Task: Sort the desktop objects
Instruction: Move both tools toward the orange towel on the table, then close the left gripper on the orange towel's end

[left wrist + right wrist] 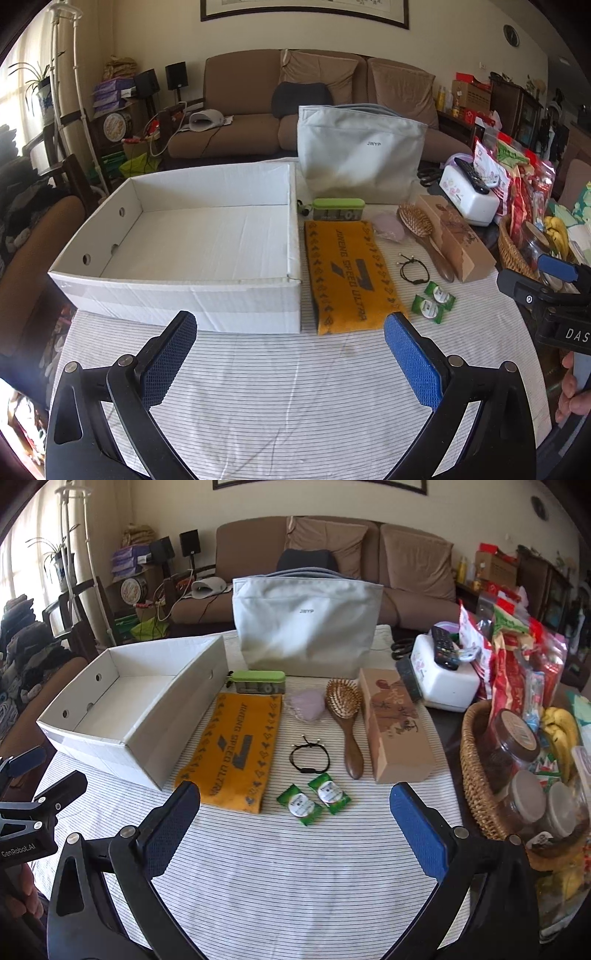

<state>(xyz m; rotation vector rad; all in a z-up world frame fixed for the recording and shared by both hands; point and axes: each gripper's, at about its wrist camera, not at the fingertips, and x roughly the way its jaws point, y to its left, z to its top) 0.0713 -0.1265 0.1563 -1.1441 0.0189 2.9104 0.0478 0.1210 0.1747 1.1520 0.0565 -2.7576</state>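
An empty white cardboard box [177, 295] [110, 746] stands on the striped tablecloth. Right of it lie a yellow printed pouch [347, 273] [236, 749], a green case [338, 208] [258, 681], a pale pink mask [306, 703], a wooden hairbrush [421, 232] [345, 716], a black bracelet [414, 271] [309, 757], two green sachets [432, 301] [314, 799] and a brown carton [454, 236] [395, 727]. A grey bag [360, 155] [306, 624] stands behind. My left gripper [290, 354] is open near the box's front wall. My right gripper [295, 830] is open before the sachets. Both hold nothing.
A wicker basket [476, 775] with jars and bananas crowds the right table edge. A white device [443, 679] carrying a remote sits behind the carton, snack bags beside it. Chairs stand at the left, and a brown sofa [317, 110] lies beyond the table.
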